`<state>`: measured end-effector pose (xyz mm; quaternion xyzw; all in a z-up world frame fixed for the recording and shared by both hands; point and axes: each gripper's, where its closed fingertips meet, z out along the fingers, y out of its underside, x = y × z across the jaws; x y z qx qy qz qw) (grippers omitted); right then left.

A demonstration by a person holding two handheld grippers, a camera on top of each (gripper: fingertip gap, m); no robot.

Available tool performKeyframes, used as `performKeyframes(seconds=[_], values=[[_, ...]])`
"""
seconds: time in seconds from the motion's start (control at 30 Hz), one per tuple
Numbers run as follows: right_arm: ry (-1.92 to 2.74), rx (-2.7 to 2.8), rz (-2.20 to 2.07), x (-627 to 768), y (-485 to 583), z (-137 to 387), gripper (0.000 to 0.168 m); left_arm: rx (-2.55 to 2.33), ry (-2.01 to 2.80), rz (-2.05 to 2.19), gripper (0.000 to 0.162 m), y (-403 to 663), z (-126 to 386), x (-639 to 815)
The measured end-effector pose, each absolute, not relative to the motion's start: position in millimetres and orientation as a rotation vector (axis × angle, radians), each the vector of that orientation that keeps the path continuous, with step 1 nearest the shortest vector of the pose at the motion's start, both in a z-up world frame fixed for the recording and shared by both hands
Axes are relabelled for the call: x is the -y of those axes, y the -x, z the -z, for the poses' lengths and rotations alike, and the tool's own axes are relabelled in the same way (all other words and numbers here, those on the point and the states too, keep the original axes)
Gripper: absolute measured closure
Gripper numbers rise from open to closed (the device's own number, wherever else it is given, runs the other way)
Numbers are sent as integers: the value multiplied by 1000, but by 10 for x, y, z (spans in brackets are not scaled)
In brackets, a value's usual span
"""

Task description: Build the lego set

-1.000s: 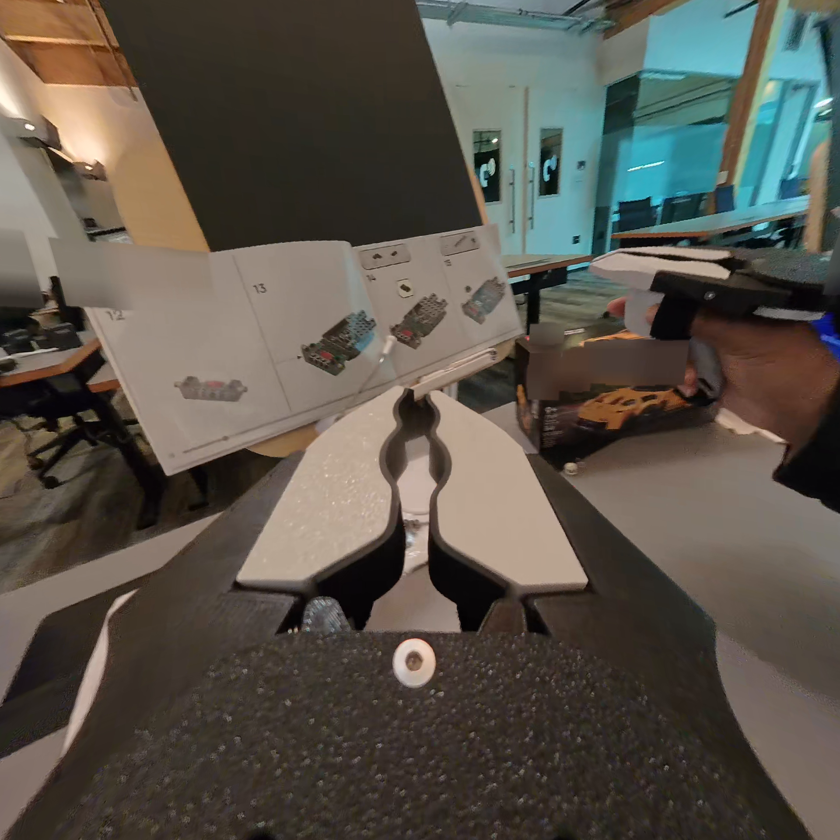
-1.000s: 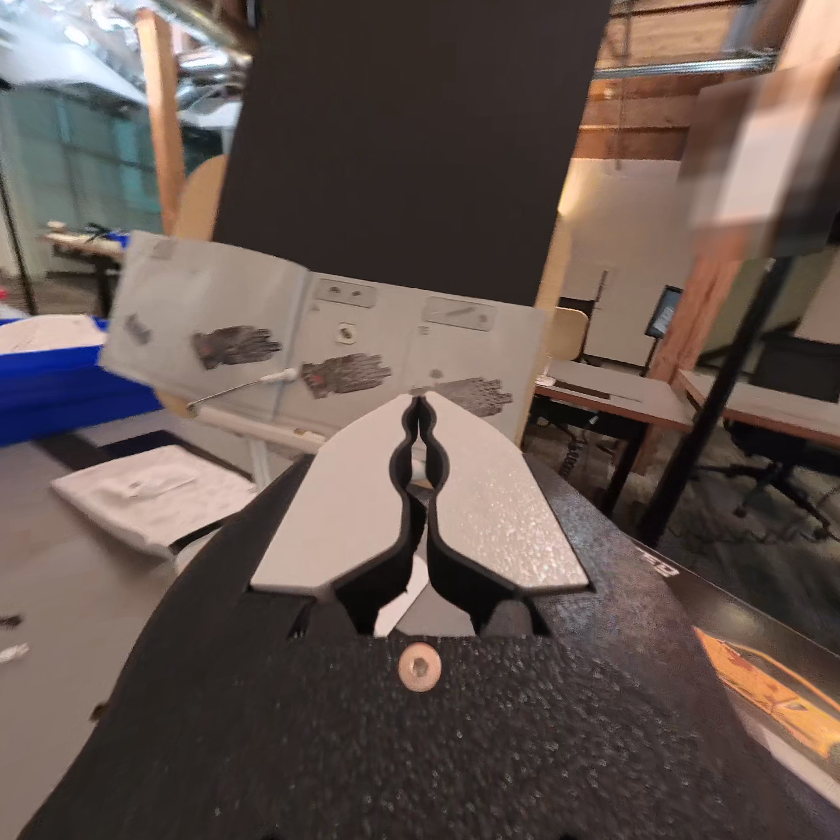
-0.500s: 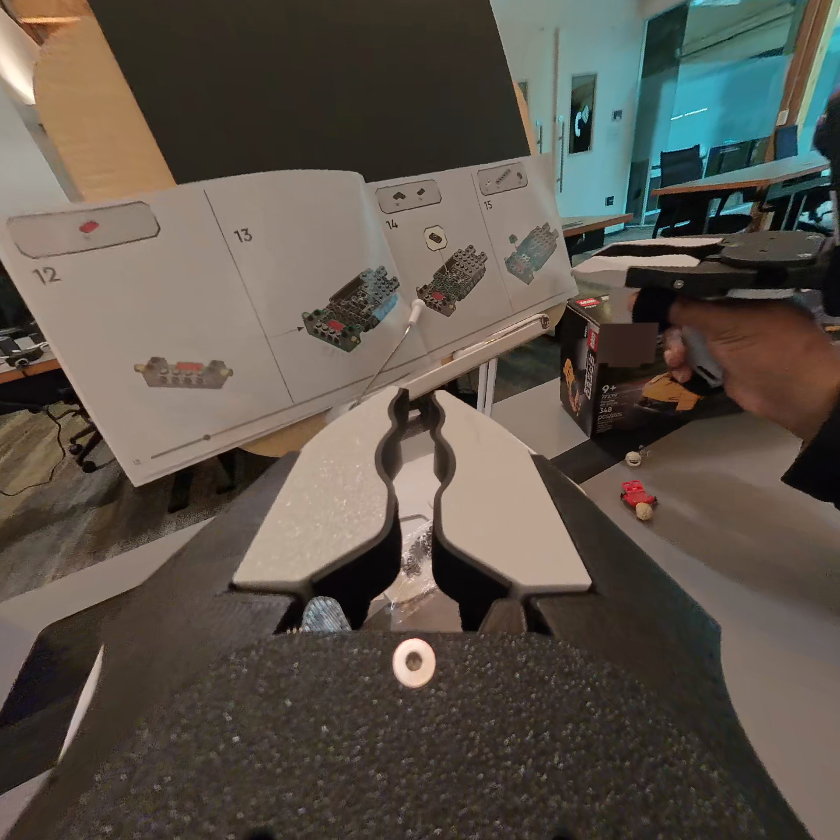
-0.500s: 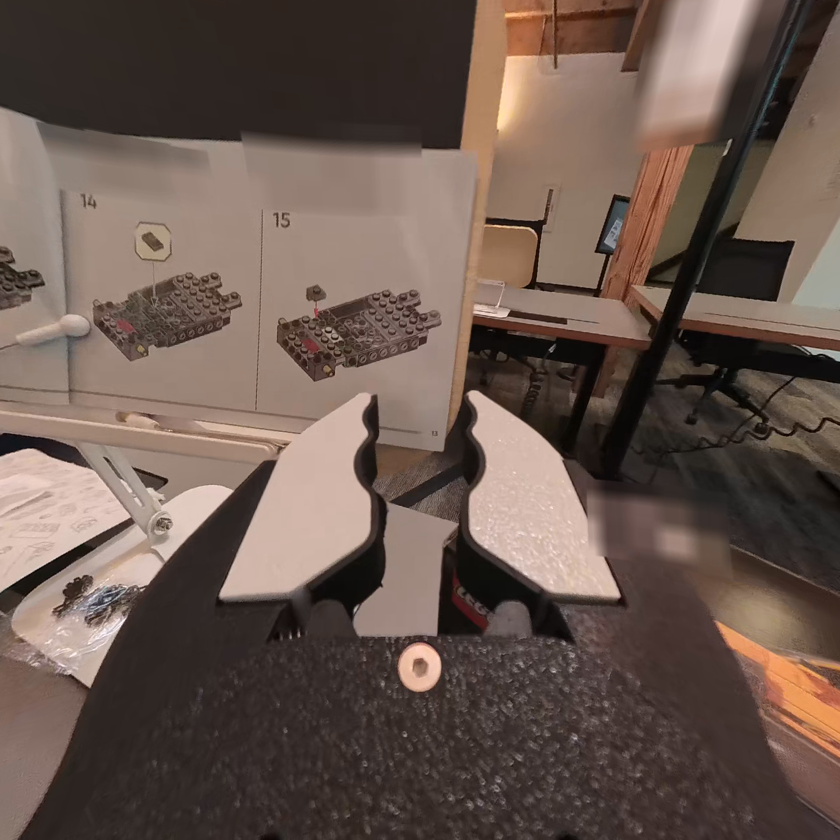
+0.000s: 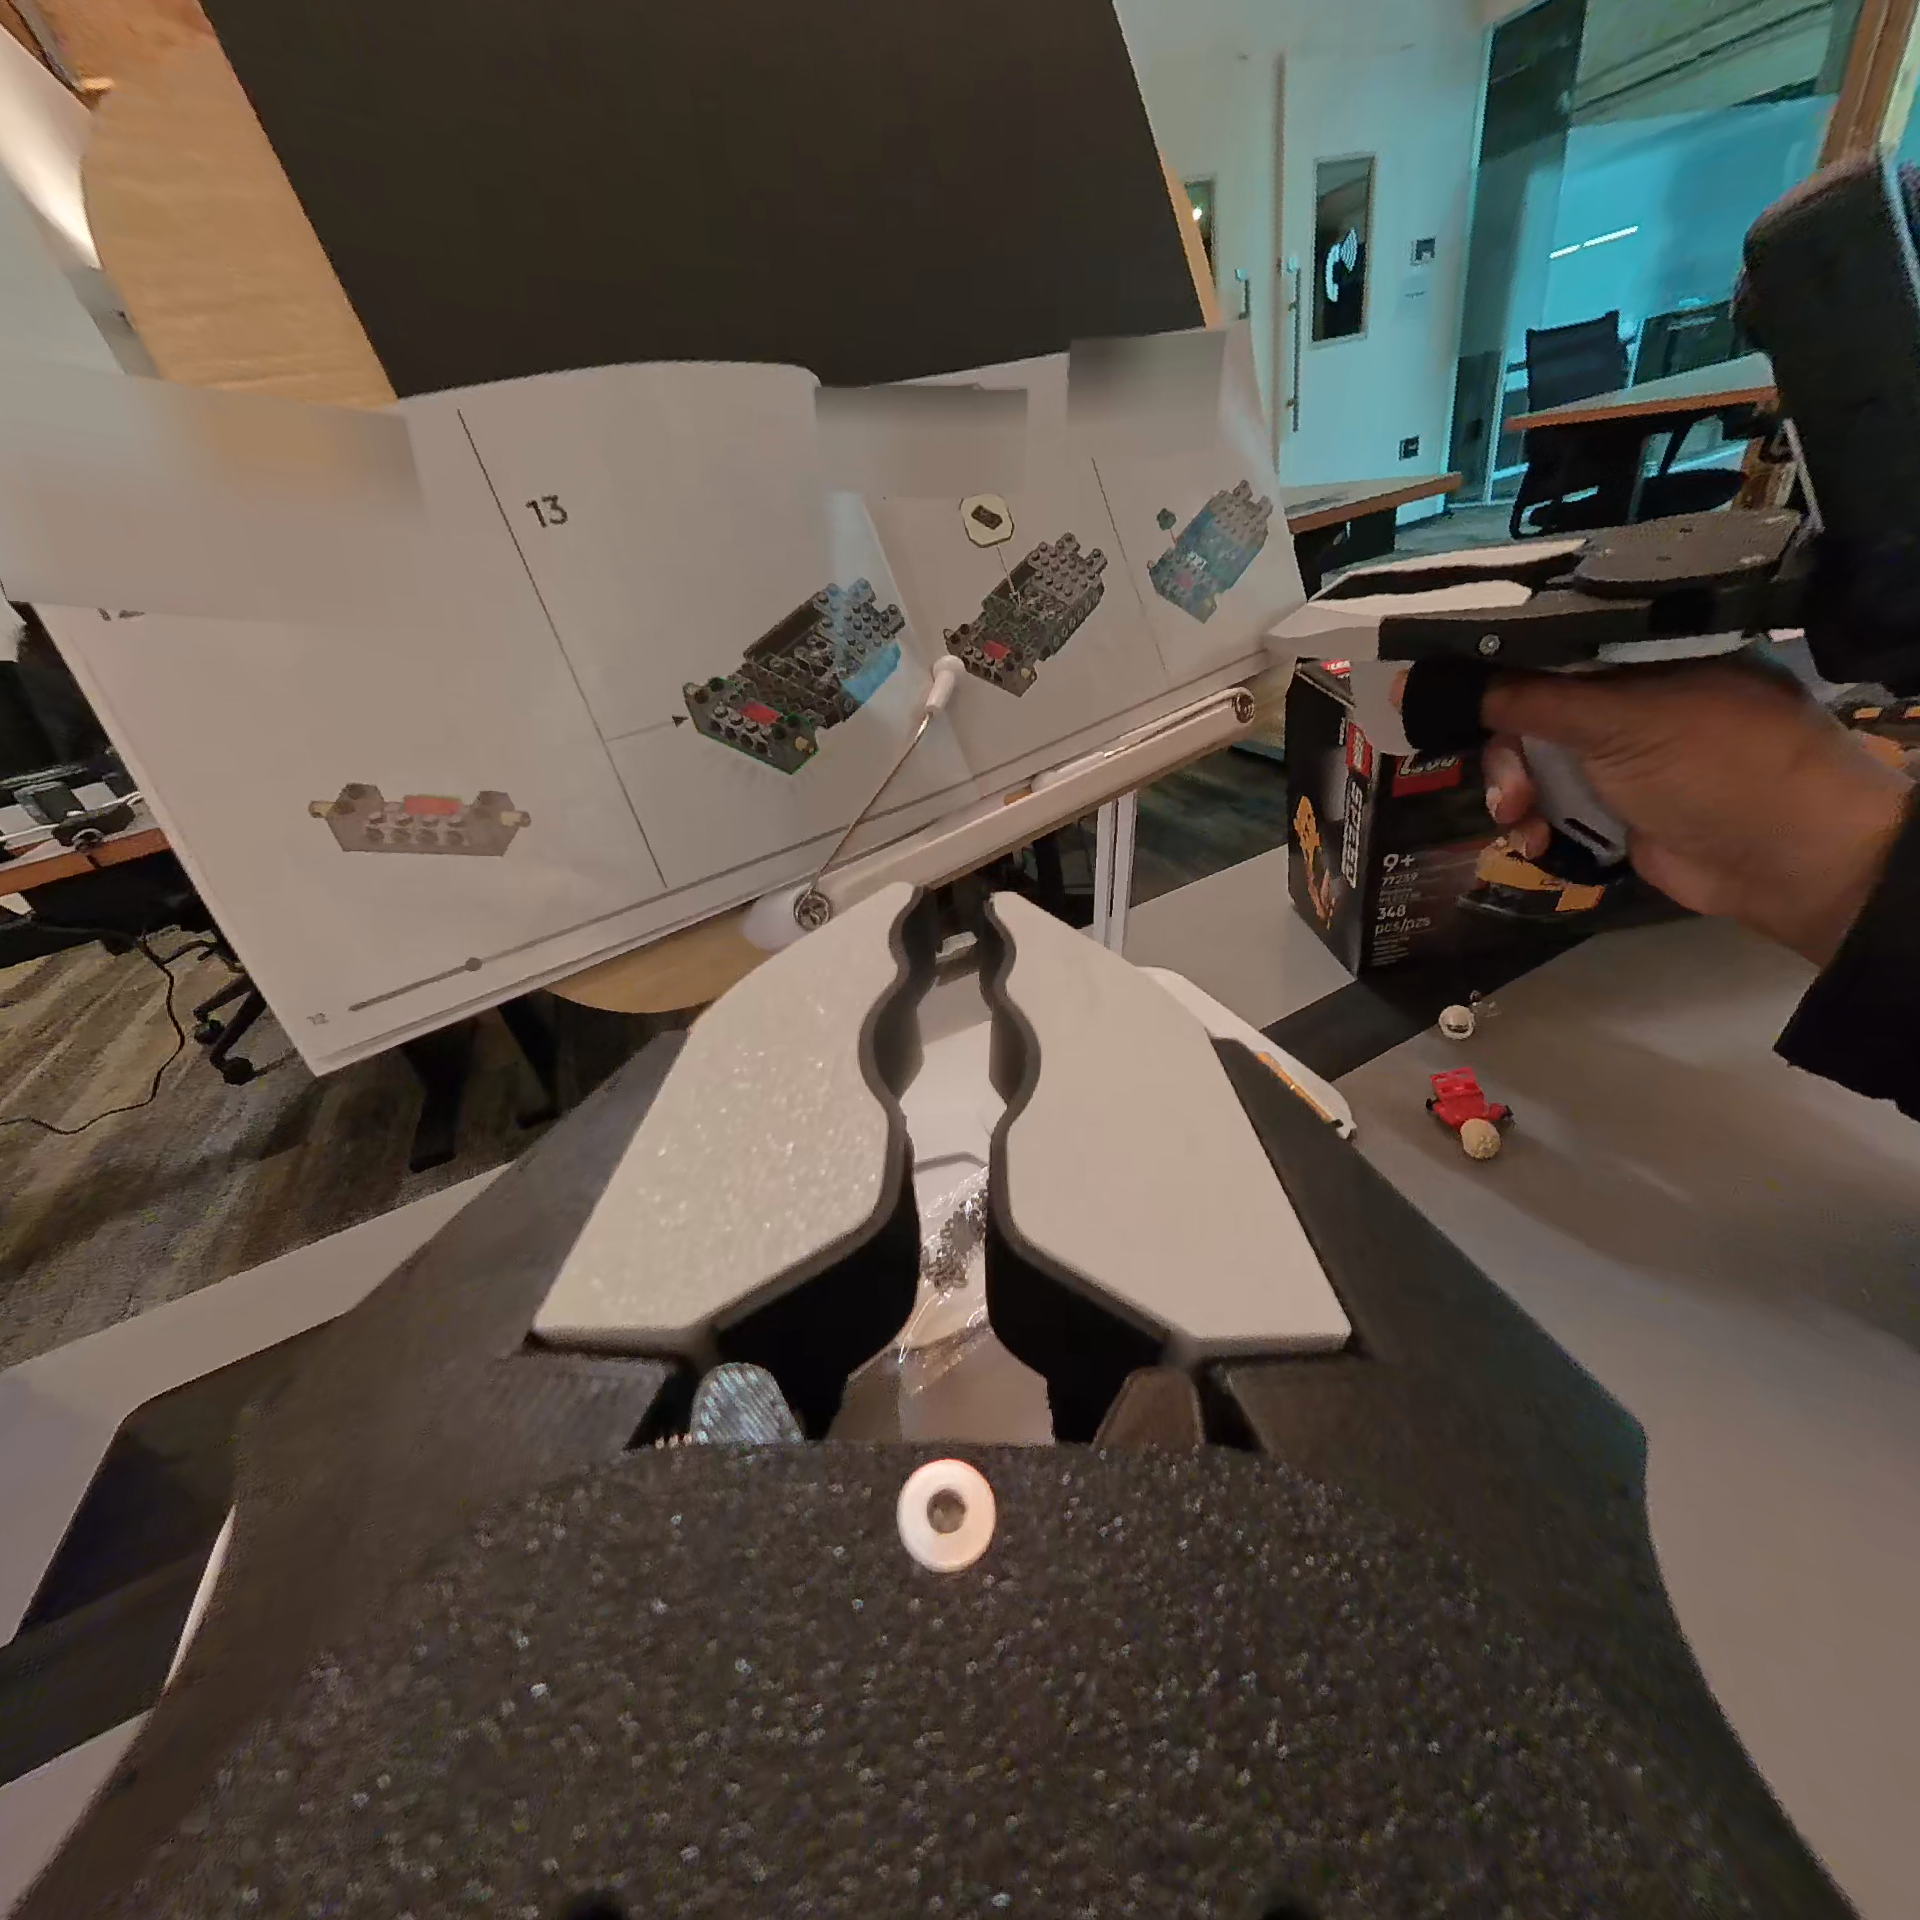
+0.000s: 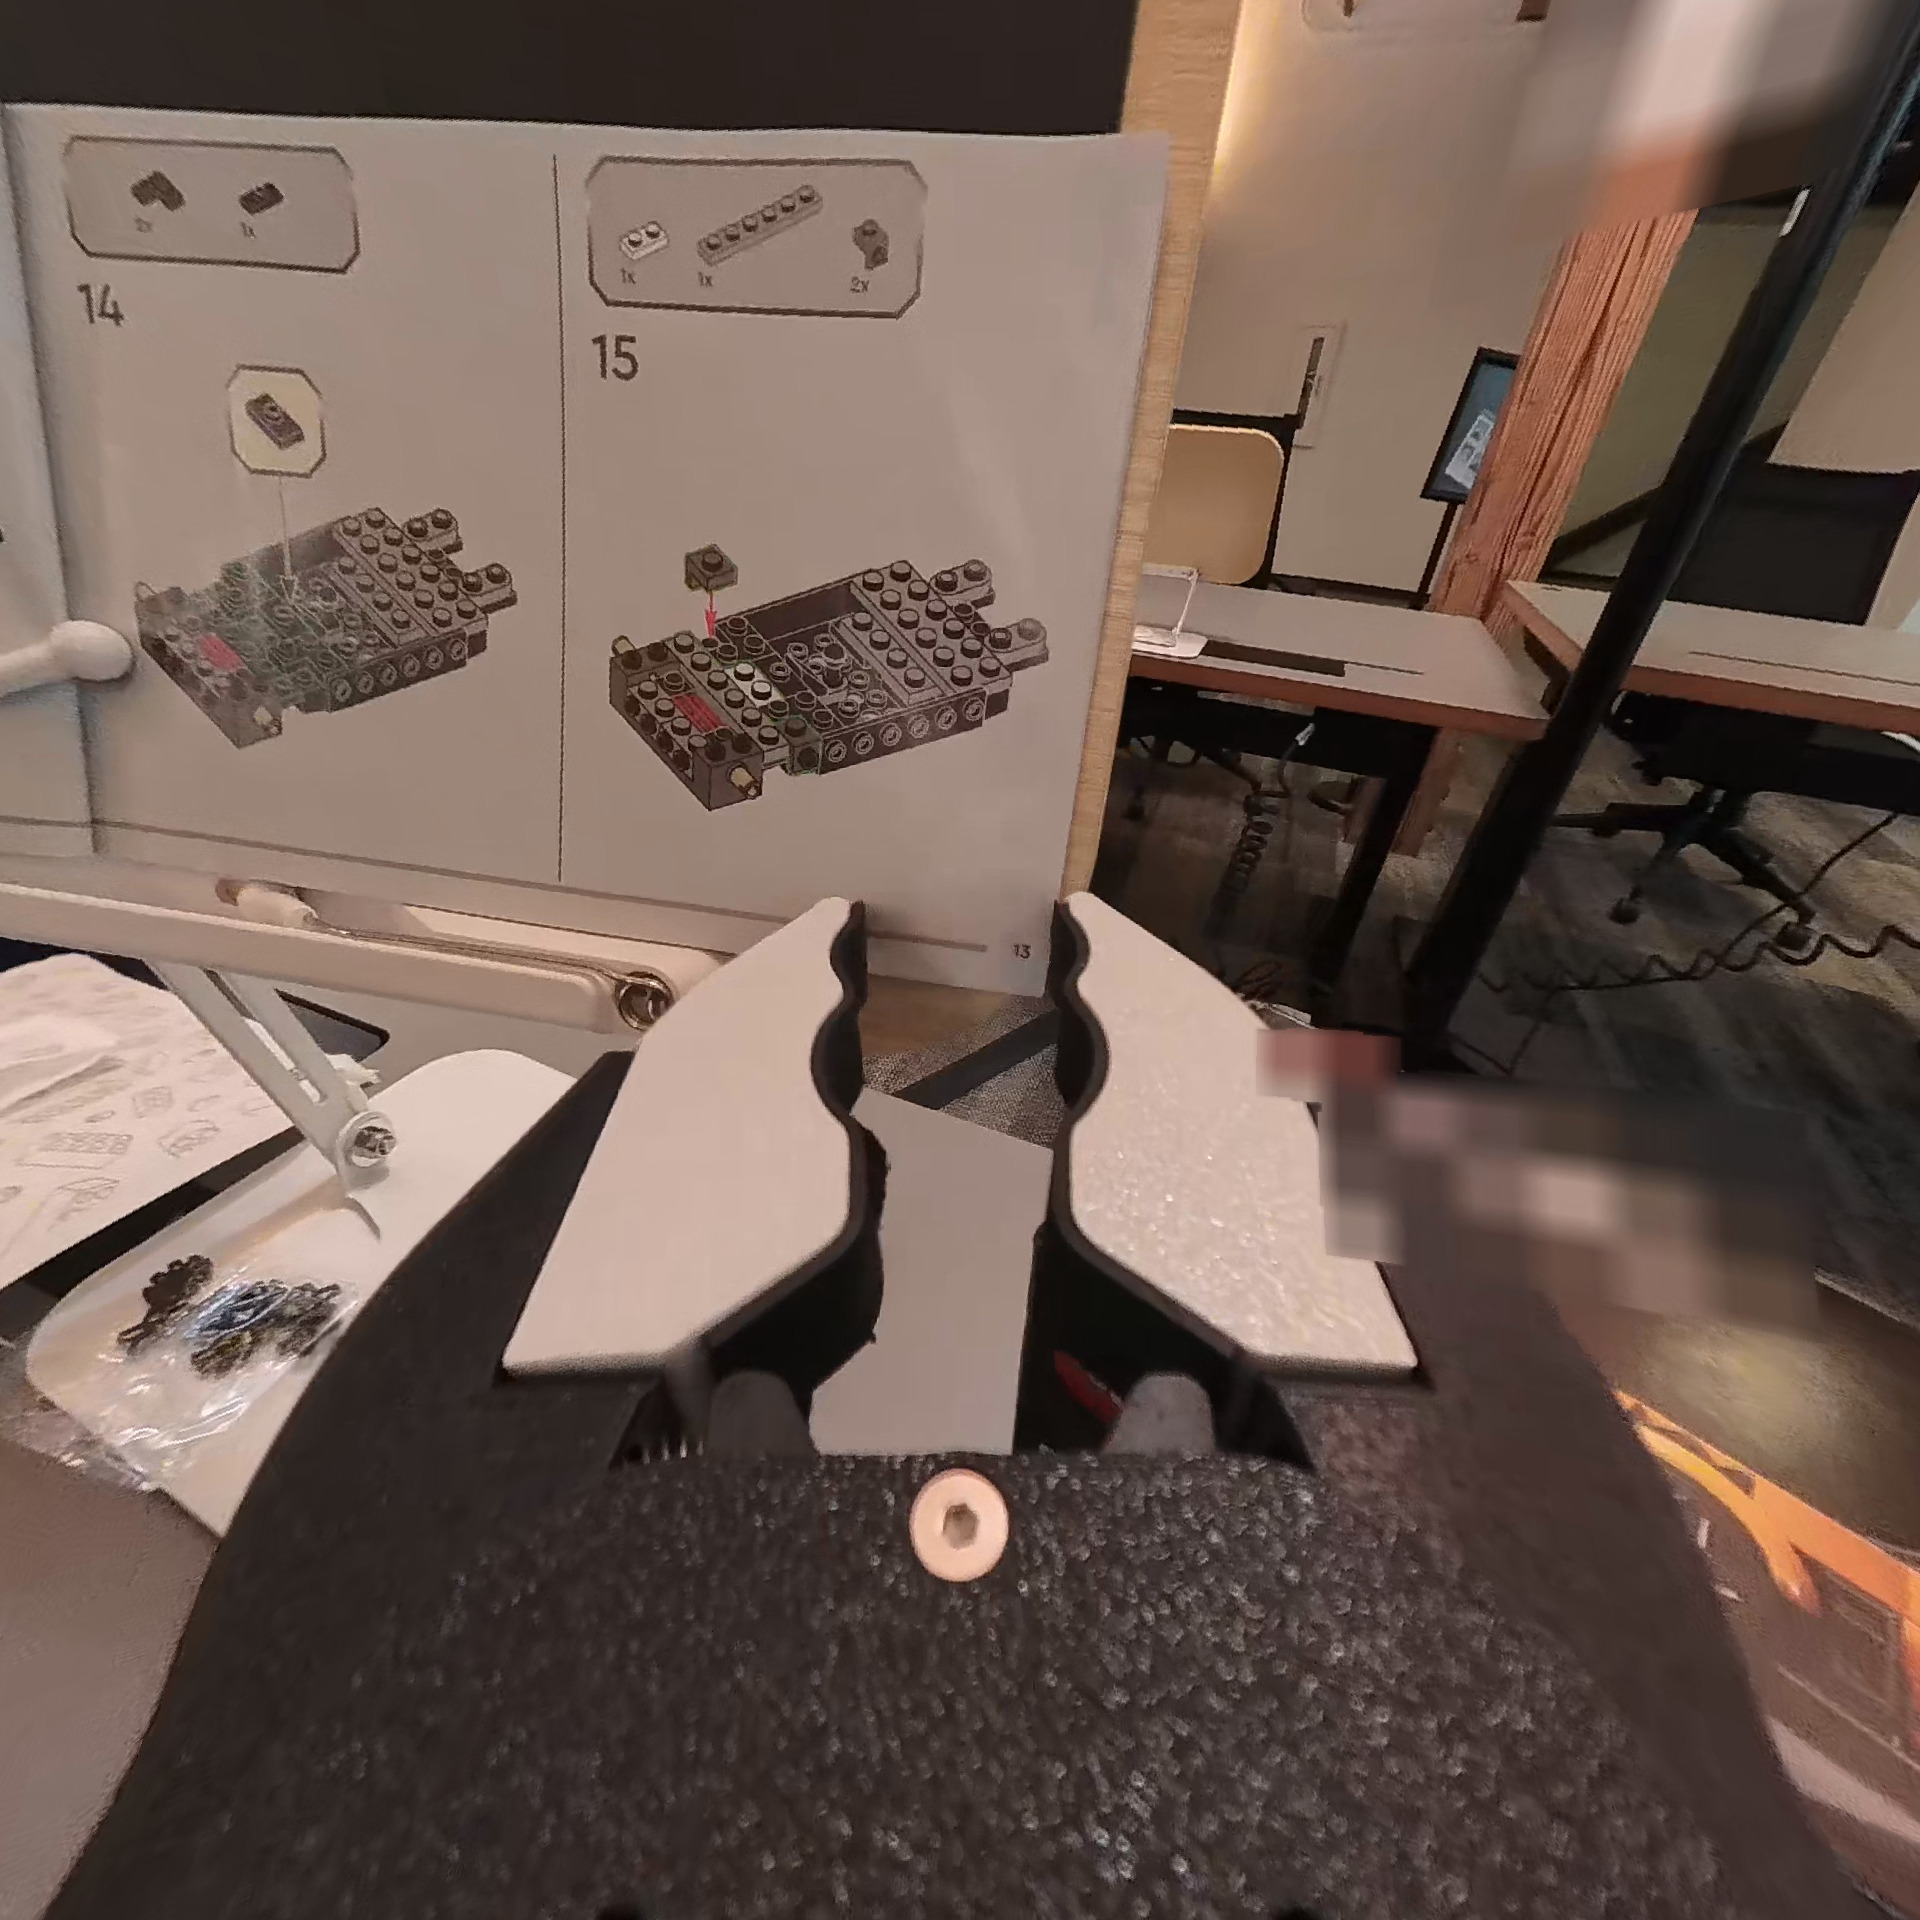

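Observation:
The open instruction booklet stands on a white stand at the table's far edge; it also fills the upper left of the right wrist view. My left gripper points at the stand's foot, its jaws a little apart and empty. A clear bag of small dark parts lies below it on the stand's white base; the bag shows again in the right wrist view. My right gripper is open and empty just below the booklet's right page. It also shows in the left wrist view.
The black set box with an orange car stands to the right of the stand and shows below the right gripper. A small red piece with tan pins and a tan piece lie on the grey table. A printed sheet lies at the left. The gap from one gripper's tips to the other's is roughly 25 centimeters.
Both grippers have moved closer to the booklet and tilted down toward the table. The right gripper has gone from shut to open. The left jaws have parted slightly.

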<state>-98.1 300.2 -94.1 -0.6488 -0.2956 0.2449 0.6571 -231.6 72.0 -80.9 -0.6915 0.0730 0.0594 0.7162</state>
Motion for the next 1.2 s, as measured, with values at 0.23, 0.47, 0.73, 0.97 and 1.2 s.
performKeyframes(seconds=[0.23,0.47,0.73,0.97,1.2], values=[[1357,619,-438,-2967,870,839,154,-183,1556,-144,155,2291,911,-734],[1234,665,-462,-2830,936,748,164,-210,1569,-142,155,2231,969,-746],[1135,692,-379,-2746,939,684,167,-235,1583,-136,156,2180,1030,-756],[1032,773,-275,-2605,1027,643,167,-246,1589,-128,156,2155,1050,-755],[900,784,-173,-2400,1044,431,168,-249,1582,-124,156,2155,1021,-741]])
